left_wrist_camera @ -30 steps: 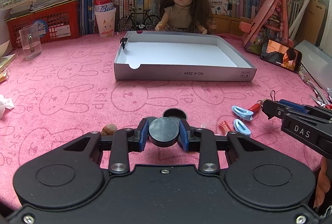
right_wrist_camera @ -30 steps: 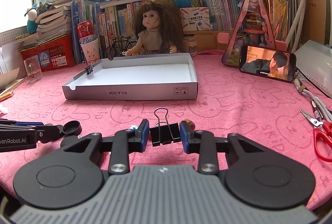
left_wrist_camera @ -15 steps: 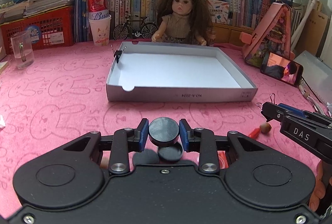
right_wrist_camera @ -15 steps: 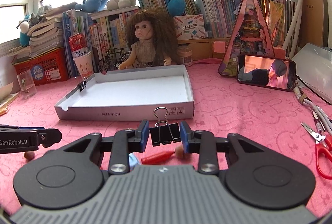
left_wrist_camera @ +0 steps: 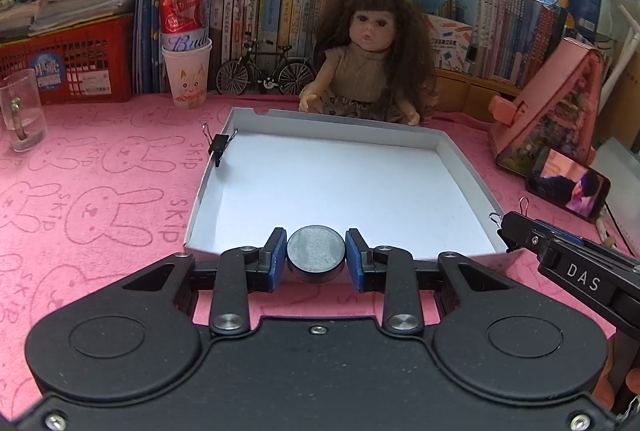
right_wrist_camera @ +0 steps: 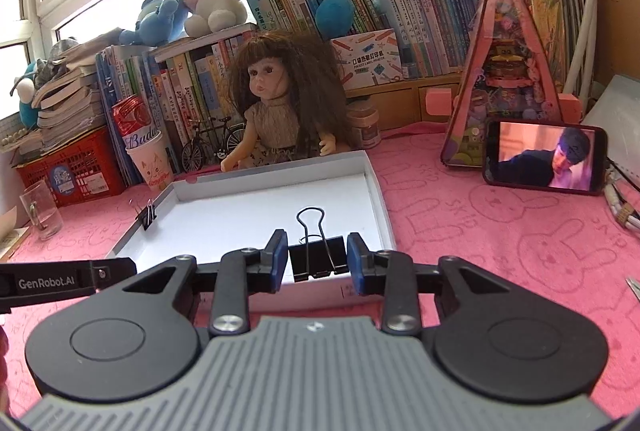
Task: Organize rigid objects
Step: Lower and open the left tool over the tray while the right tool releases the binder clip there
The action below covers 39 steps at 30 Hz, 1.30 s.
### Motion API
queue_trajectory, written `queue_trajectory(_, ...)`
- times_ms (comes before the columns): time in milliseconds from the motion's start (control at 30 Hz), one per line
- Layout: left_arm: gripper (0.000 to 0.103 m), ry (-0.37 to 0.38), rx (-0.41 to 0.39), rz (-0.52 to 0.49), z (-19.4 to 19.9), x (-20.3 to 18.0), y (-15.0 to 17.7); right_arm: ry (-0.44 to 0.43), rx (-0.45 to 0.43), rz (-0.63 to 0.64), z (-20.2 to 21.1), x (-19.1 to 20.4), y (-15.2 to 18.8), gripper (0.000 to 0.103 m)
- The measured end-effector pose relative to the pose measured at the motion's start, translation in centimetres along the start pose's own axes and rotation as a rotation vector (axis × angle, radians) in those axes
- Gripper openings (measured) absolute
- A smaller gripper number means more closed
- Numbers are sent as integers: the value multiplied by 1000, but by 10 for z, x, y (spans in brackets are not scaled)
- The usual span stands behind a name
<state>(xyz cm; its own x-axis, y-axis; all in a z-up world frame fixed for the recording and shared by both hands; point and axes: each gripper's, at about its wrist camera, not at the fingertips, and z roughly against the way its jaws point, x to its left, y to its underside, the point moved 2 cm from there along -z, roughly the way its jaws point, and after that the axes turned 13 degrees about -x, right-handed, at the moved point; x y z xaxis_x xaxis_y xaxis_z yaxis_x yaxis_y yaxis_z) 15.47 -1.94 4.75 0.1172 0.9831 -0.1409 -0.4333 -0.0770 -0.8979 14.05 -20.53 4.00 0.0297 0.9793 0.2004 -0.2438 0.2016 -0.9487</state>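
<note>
My left gripper (left_wrist_camera: 316, 254) is shut on a round dark disc (left_wrist_camera: 316, 249) and holds it over the near edge of the shallow white box (left_wrist_camera: 460, 167). My right gripper (right_wrist_camera: 317, 258) is shut on a black binder clip (right_wrist_camera: 317, 257) and holds it over the box's (right_wrist_camera: 378, 191) near right part. Another black binder clip (left_wrist_camera: 219, 145) is clipped on the box's left wall; it also shows in the right wrist view (right_wrist_camera: 147, 217). The right gripper's arm (left_wrist_camera: 568, 263) shows at the right of the left wrist view.
A doll (left_wrist_camera: 372, 55) sits behind the box. A phone (right_wrist_camera: 544, 159) leans on a pink stand (right_wrist_camera: 508, 71) at the right. A paper cup with a can (left_wrist_camera: 186, 67), a glass (left_wrist_camera: 20, 115), a red crate (left_wrist_camera: 68, 63) and books line the back.
Both grippers have risen and moved forward from the pink cloth to above the white box, each still holding its object. The loose items on the cloth have dropped out of view.
</note>
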Motion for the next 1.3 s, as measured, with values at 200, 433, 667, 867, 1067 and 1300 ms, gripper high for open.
queue_trajectory(200, 30, -13, 39, 16, -39, 4, -14, -33, 70, -50, -38, -4, -8, 37)
queue_trajectory(433, 30, -45, 136, 30, -88, 9, -19, -22, 166, -17, -79, 2, -5, 37)
queue_trajectory(667, 30, -67, 168, 16, -113, 10, -14, 0, 240, -35, -102, -1, 4, 37)
queue_trajectory(867, 30, -68, 193, 4, -122, 8, -6, 3, 270, -31, -109, -2, 11, 37)
queue_trajectory(1067, 30, -70, 187, -23, -124, 4, -3, 5, 286, -24, -112, 0, 16, 37)
queue_trajectory(1300, 30, -79, 165, -34, -125, 2, -1, 3, 285, -9, -113, 3, 17, 37)
